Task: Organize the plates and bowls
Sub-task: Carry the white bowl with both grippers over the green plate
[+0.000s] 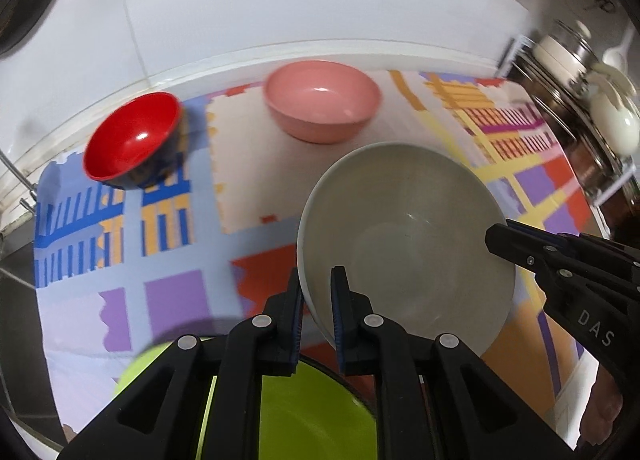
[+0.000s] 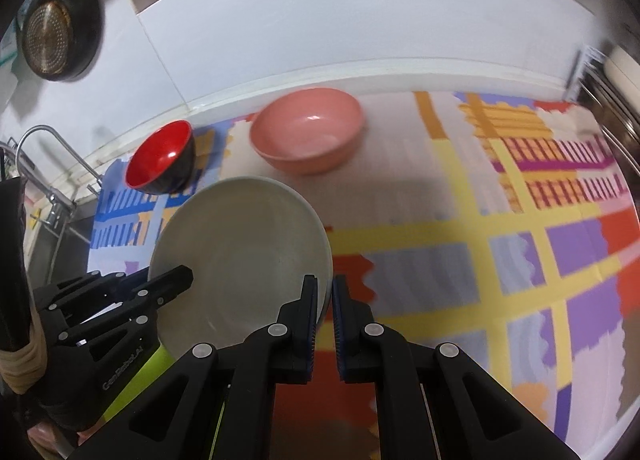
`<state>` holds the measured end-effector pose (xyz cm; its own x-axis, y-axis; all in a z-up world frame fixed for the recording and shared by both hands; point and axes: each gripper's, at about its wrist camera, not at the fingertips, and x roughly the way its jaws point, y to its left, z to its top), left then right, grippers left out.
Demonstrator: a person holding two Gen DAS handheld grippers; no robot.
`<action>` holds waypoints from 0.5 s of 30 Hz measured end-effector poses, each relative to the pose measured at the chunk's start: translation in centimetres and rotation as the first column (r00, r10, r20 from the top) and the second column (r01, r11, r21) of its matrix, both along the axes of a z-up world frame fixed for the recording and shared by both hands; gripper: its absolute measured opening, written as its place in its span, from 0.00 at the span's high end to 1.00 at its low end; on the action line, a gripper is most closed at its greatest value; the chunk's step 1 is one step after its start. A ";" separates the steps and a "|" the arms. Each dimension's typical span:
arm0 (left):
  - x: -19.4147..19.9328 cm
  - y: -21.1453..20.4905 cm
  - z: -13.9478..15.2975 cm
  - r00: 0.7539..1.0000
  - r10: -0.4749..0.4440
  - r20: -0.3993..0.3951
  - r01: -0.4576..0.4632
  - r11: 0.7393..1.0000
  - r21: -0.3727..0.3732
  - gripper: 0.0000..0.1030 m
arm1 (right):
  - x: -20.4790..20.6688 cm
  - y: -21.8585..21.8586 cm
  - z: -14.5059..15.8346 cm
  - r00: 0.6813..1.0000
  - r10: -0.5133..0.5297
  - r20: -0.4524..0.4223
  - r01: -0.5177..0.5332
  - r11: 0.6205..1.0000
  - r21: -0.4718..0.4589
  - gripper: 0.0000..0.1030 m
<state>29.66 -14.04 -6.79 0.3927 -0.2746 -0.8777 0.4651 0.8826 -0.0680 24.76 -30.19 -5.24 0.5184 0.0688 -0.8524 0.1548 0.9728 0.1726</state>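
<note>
Above patterned mat (image 1: 168,244) on surface: grey bowl (image 1: 408,236) held between both grippers. Left gripper (image 1: 318,312) fingers pinching bowl's left rim; right gripper (image 2: 325,320) fingers pinching its right rim. Green plate (image 1: 304,412) near, under left gripper, partly hidden. Far left on mat: red bowl (image 1: 132,140), upright. Pink bowl (image 1: 322,100) right of it, far centre, apart from red one. Dish rack (image 1: 576,100) at far right edge. Faucet (image 2: 44,156) far left, beside mat.

The green plate (image 1: 304,412) lies mostly hidden under the gripper arms, cut off by the bottom edge.
</note>
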 end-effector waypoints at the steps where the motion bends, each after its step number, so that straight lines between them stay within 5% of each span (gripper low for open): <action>1: -0.4 -0.3 -0.1 1.000 -0.009 -0.004 0.009 1.000 -0.002 0.86 | -0.6 -0.5 -0.1 1.000 -0.010 -0.003 0.010 1.000 0.002 0.91; 15: -4.5 -6.1 -2.0 0.991 -0.116 -0.064 0.117 0.993 0.010 0.85 | -6.0 -5.7 -1.5 0.989 -0.137 -0.051 0.137 0.991 -0.004 0.91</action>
